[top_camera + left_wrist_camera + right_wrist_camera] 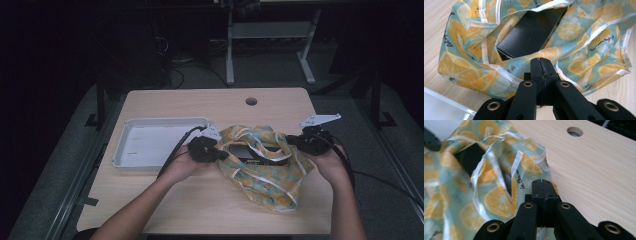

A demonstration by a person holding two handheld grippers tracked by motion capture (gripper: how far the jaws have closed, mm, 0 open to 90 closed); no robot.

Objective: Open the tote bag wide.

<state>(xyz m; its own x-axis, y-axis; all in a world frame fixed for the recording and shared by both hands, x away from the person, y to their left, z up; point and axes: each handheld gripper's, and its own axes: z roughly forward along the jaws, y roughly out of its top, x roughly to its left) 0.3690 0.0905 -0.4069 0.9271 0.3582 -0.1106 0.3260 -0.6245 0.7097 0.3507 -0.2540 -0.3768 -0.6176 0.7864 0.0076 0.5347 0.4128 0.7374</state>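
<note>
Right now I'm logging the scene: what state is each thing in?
Bag: mouth held open, lying on the table.
Black box: inside the bag, partly showing.
Left tongs: shut on the bag's rim.
Right tongs: shut on the bag's rim.
Tray: empty.

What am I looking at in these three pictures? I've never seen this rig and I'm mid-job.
A person at a wooden table holds a hand tool with two black jaws in each hand. One picture looks down from above; the other two come from cameras riding on each tool. The left gripper and the right gripper are each shut on the rim of a lemon-print bag, holding its mouth open. A black box lies inside. A white tray sits to the left.
</note>
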